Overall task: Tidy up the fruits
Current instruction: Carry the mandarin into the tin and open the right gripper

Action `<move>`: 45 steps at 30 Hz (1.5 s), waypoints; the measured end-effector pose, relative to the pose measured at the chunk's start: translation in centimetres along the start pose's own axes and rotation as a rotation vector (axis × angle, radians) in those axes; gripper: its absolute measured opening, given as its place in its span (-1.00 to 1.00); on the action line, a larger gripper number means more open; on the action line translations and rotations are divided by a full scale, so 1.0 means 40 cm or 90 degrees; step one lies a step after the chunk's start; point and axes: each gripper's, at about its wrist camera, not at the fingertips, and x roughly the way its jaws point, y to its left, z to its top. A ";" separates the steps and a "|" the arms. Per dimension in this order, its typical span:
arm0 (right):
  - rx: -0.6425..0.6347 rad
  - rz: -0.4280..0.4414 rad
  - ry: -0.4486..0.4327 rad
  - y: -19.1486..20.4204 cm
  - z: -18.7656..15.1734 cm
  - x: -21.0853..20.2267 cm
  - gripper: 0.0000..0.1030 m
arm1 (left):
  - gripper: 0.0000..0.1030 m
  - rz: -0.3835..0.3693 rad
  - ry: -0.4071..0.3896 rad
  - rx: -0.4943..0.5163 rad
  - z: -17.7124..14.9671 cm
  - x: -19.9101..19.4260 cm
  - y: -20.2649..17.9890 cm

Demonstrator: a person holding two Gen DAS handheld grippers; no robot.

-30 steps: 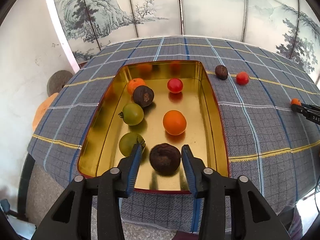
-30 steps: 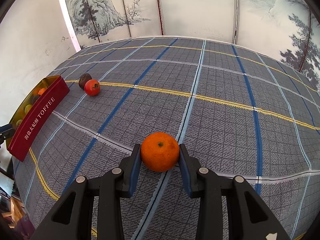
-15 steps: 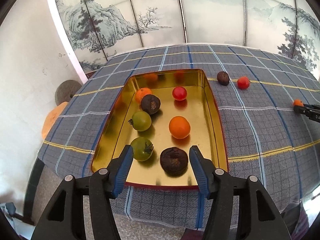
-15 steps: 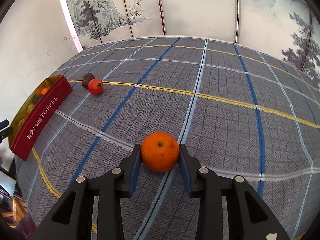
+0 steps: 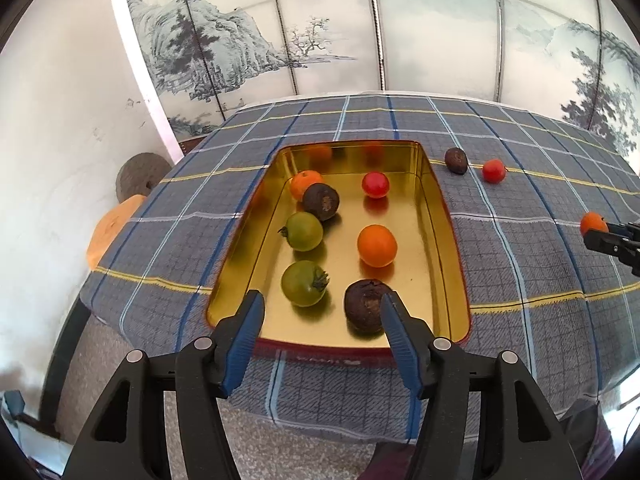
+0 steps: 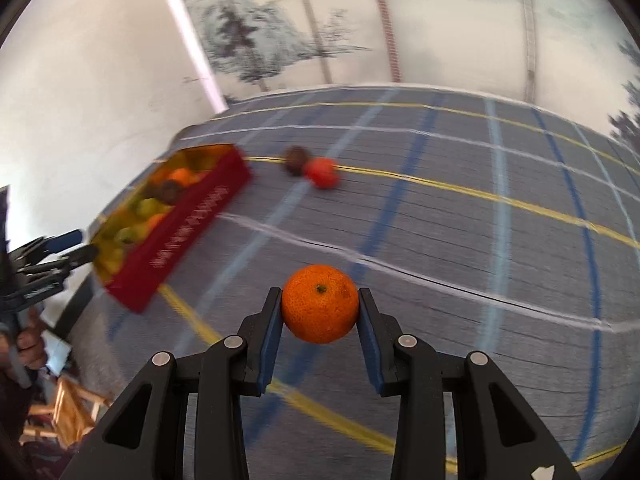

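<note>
Between the blue pads of the right claw (image 6: 319, 314) sits a small round orange mandarin (image 6: 319, 309), pinched on both sides and lifted clear of the grey plaid tablecloth (image 6: 460, 240). That view is smeared with motion, and the red-walled, gold-lined rectangular tin (image 6: 188, 224) shows at its left, so I judge this fruit is being carried across to the tin.

Over the near end of that tin (image 5: 448, 240), in the left wrist view, hangs the left claw (image 5: 322, 322). Its jaws have just been opening and stand apart with nothing pressed between them; the wrinkled dark brown fruit (image 5: 366, 305) lies on the gold floor just inside its right finger, released by the look of it.

Seven fruits rest in the tin: that brown one, two green tomatoes (image 5: 304, 283) down the left side, a second dark brown fruit (image 5: 321, 201) with a small orange one (image 5: 306, 182) behind it at the far left, a larger orange fruit (image 5: 377, 245) in the middle and a red tomato (image 5: 375, 184) towards the far end.

Still out on the table, to the right of the tin's far corner, are a dark brown fruit (image 5: 456, 160) and a red tomato (image 5: 493, 170), close together. Counting the mandarin in hand, three fruits seem left to bring in, so the job looks well past halfway.
</note>
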 end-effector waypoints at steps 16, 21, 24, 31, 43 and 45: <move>-0.176 0.147 0.041 0.410 0.144 0.135 -0.33 | 0.20 0.032 0.001 -0.040 -0.050 -0.023 0.105; -0.189 0.151 0.063 0.461 0.173 0.205 -0.33 | 0.20 0.043 0.004 -0.048 -0.062 -0.030 0.139; -0.197 0.146 0.076 0.482 0.185 0.244 -0.33 | 0.20 0.050 -0.002 -0.047 -0.068 -0.037 0.152; -0.204 0.136 0.104 0.506 0.190 0.312 -0.31 | 0.20 0.056 -0.002 -0.044 -0.075 -0.040 0.160; -0.168 0.145 0.071 0.507 0.229 0.310 0.26 | 0.20 0.055 0.009 -0.045 -0.076 -0.032 0.161; -0.165 0.142 0.056 0.501 0.232 0.292 0.26 | 0.20 0.056 0.007 -0.045 -0.075 -0.033 0.161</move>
